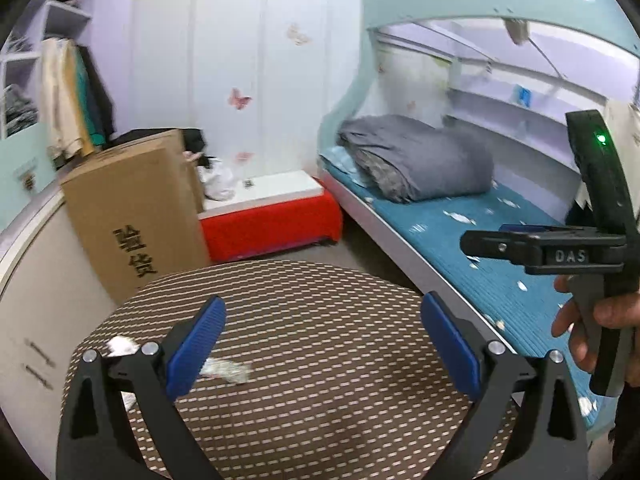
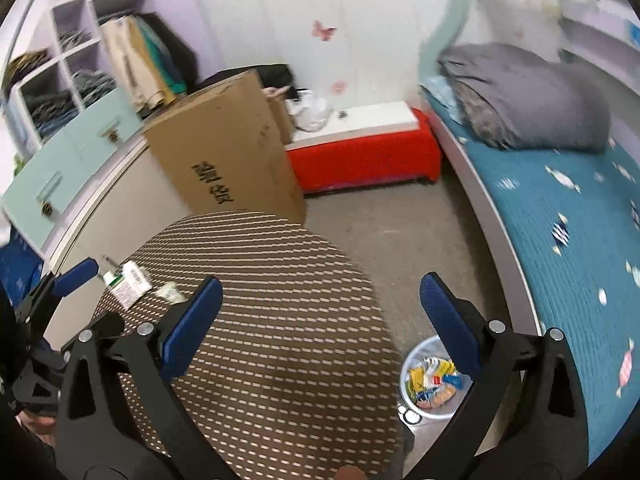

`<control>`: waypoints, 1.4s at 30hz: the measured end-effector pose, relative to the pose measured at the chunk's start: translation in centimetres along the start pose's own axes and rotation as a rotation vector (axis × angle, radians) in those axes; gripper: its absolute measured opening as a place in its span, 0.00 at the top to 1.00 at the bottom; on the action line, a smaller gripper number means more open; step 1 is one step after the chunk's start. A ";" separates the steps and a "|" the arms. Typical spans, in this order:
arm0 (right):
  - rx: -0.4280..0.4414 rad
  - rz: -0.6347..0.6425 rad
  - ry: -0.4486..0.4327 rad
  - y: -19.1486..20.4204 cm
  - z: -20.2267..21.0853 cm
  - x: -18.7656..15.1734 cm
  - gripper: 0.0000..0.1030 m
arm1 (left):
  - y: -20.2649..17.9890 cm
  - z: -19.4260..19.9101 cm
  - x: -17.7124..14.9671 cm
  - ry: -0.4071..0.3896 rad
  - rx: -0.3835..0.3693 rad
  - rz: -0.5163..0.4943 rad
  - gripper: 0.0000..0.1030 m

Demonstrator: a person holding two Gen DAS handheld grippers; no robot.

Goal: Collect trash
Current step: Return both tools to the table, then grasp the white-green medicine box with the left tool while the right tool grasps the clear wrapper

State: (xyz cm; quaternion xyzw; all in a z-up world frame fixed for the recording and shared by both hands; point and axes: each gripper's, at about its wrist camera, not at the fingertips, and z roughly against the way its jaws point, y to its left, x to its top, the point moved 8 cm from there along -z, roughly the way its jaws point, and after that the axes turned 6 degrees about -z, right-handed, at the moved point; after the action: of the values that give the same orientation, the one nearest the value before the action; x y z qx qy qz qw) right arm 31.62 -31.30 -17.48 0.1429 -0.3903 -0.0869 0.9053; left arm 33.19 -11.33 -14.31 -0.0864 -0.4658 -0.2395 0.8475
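Left gripper (image 1: pixel 322 334): jaws stood wide, nothing between them, hovering over the round table (image 1: pixel 340 300).
Right gripper (image 2: pixel 320 322): jaws wide and empty, above the table's near edge, the bin (image 2: pixel 430 380) below on the floor.
Trash, item one: crumpled scrap (image 1: pixel 226 370) lay on the table beside the left gripper's left pad; judged light, soft, easily crushed; best pinched across its raised middle.
Trash, item two: small carton (image 2: pixel 128 284) lay flat near the table's far-left edge; judged light, fairly stiff; best taken across its narrow sides.
Trash, item three: small wrapper (image 2: pixel 170 292) just beside the carton; flimsy.
Bin contents: coloured wrappers already inside.
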 end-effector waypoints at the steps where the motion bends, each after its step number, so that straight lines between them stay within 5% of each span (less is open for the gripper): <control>1: 0.009 0.017 0.002 0.9 -0.3 0.0 0.06 | 1.0 0.4 -0.3 -0.003 0.014 0.014 0.07; 15: 0.153 0.217 0.143 12.8 -8.5 -2.6 0.06 | 14.5 2.3 -7.7 0.059 0.199 0.202 0.07; 26: 0.187 0.362 0.309 17.3 -16.9 -8.3 0.08 | 20.4 -2.2 -12.8 0.210 0.276 0.174 0.07; 35: 0.213 0.499 0.321 20.2 -19.1 -10.6 0.51 | 21.7 -6.5 -13.6 0.264 0.234 0.111 0.07; 37: 0.224 0.533 0.317 21.0 -18.9 -11.0 0.69 | 21.4 -7.1 -13.8 0.281 0.194 0.114 0.22; 38: 0.226 0.543 0.316 21.1 -18.9 -11.2 0.70 | 21.1 -7.3 -13.8 0.291 0.177 0.117 0.39; 42: 0.239 0.552 0.320 21.4 -18.1 -12.2 0.81 | 20.1 -7.4 -13.7 0.289 0.130 0.139 0.52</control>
State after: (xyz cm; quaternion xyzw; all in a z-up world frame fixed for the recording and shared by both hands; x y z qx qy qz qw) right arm 37.51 -4.37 -30.67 0.1490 -0.2747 0.2315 0.9213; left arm 42.31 7.86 -28.23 -0.0280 -0.3466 -0.1597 0.9239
